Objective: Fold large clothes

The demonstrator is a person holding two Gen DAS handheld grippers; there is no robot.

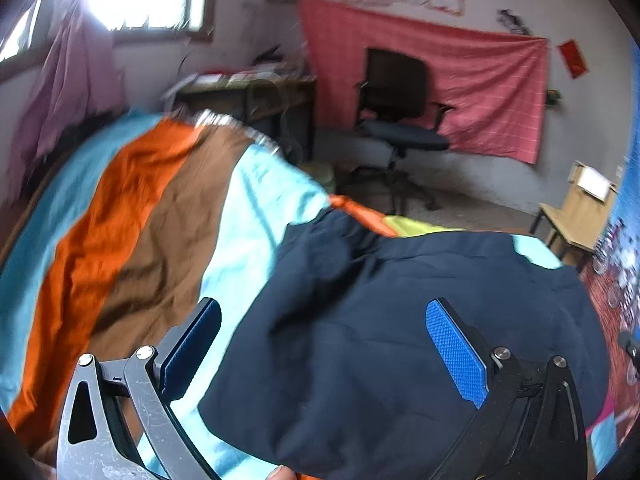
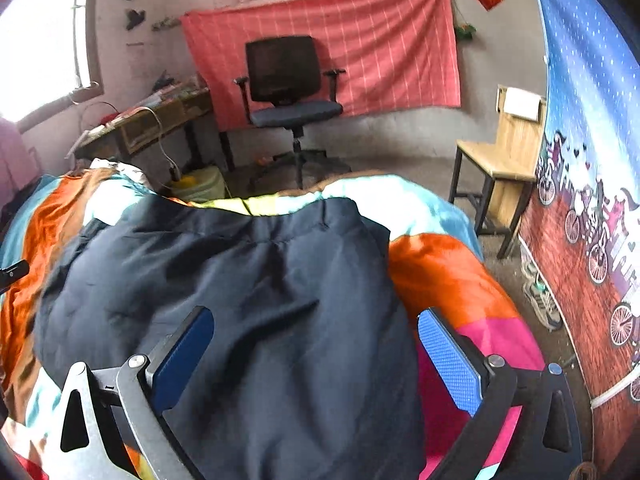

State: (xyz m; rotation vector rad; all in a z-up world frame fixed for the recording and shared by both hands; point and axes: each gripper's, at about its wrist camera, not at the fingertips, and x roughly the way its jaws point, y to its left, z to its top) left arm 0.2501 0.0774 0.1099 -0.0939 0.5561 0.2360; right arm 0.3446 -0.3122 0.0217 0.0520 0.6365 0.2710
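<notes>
Dark navy garment [image 2: 248, 300] lies folded and rumpled on the striped bedspread [image 1: 132, 220], near the bed's foot end. Left gripper [image 1: 324, 344] above its left edge, jaws spread wide, nothing held. Right gripper [image 2: 316, 356] above its right part, jaws equally wide, empty.

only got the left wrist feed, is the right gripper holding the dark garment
Observer: No. The right gripper is open above the dark garment, its pads pressing nothing.
Operator: whats past the garments right edge
Observer: The striped bedcover runs orange, then pink, toward the near corner.
Operator: anything on the floor that side
Observer: A sneaker lies by the printed wall cloth.
Operator: and by the desk
Observer: A yellowish container stands on the floor beyond the bed.
</notes>
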